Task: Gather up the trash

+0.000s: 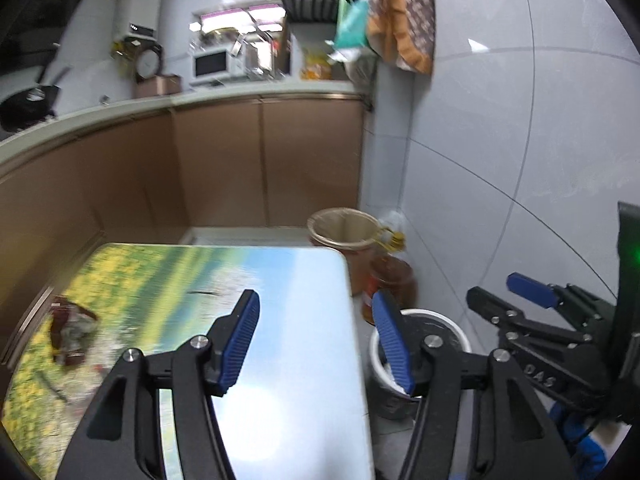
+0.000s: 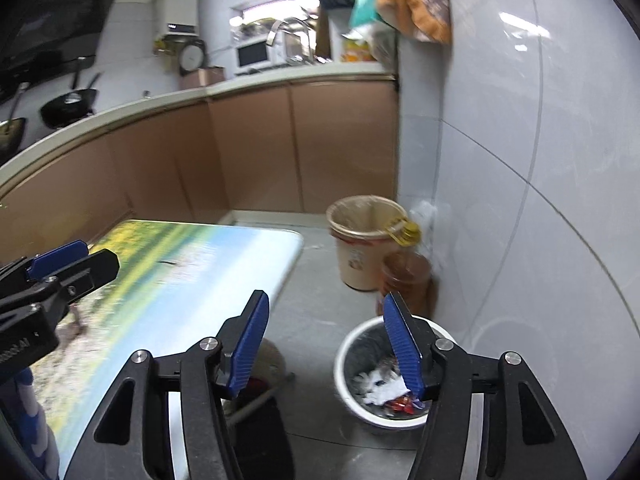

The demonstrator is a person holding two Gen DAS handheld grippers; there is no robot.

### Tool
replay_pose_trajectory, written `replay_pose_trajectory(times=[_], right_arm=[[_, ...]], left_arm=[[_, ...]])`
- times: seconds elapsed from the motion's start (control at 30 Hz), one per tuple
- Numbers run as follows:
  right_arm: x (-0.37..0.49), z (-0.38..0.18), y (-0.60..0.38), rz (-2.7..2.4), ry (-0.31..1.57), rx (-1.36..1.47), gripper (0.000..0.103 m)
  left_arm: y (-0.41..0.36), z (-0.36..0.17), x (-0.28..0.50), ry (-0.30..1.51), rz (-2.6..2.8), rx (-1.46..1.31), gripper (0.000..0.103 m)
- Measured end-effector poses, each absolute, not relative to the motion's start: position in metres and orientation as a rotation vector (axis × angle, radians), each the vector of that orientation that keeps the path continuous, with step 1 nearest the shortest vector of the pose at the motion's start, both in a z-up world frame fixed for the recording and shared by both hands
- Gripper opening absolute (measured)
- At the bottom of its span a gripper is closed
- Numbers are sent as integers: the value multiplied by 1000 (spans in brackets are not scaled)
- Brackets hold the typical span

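A crumpled dark red and clear wrapper [image 1: 70, 330] lies on the left side of a table [image 1: 296, 320] with a landscape print top. My left gripper [image 1: 316, 320] is open and empty above the table's right part. A white waste bin [image 2: 360, 380] stands on the floor right of the table, holding white paper [image 2: 380, 386] and red wrappers [image 2: 402, 403]. My right gripper [image 2: 324, 320] is open and empty above the floor, just left of the bin. The bin also shows in the left wrist view [image 1: 452, 326], as does the right gripper [image 1: 496, 292].
A beige bucket [image 2: 362, 248] with a bag liner and a brown oil jug [image 2: 408, 276] stand by the tiled wall [image 2: 520, 200]. Brown cabinets [image 2: 248, 152] carry a counter with a microwave [image 2: 256, 54]. A dark object [image 2: 260, 432] lies on the floor under my right gripper.
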State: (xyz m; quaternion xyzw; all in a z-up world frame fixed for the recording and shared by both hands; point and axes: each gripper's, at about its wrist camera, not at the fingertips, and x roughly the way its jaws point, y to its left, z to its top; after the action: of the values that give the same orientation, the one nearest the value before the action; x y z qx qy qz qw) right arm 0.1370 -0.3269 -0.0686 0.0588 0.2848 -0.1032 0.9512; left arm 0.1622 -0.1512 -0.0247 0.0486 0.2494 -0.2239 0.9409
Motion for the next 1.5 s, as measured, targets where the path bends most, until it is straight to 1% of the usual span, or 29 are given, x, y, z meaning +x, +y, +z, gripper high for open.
replay_pose_trajectory(times=[0.13, 0.33, 0.57, 0.73, 0.9, 1.13, 1.3, 1.5], right_arm=[[124, -50, -295, -149, 551, 94, 63], [119, -36, -255, -63, 527, 52, 63], [117, -25, -214, 30, 513, 4, 63], [118, -20, -188, 78, 515, -20, 63], [133, -20, -167, 130, 541, -34, 63], [173, -43, -132, 235, 626, -42, 63], [213, -80, -98, 326, 732, -58, 63], [260, -121, -57, 426, 834, -54, 63]], left_arm=[[-112, -11, 140, 463, -383, 83, 58], [-63, 0, 117, 406, -285, 69, 58], [-24, 0, 108, 393, -220, 27, 58], [5, -7, 114, 402, -176, -17, 67], [47, -24, 127, 423, -133, -75, 69], [126, -66, 154, 516, -19, -154, 69], [171, -98, 175, 596, 35, -177, 69], [187, -113, 226, 640, 5, -164, 69]])
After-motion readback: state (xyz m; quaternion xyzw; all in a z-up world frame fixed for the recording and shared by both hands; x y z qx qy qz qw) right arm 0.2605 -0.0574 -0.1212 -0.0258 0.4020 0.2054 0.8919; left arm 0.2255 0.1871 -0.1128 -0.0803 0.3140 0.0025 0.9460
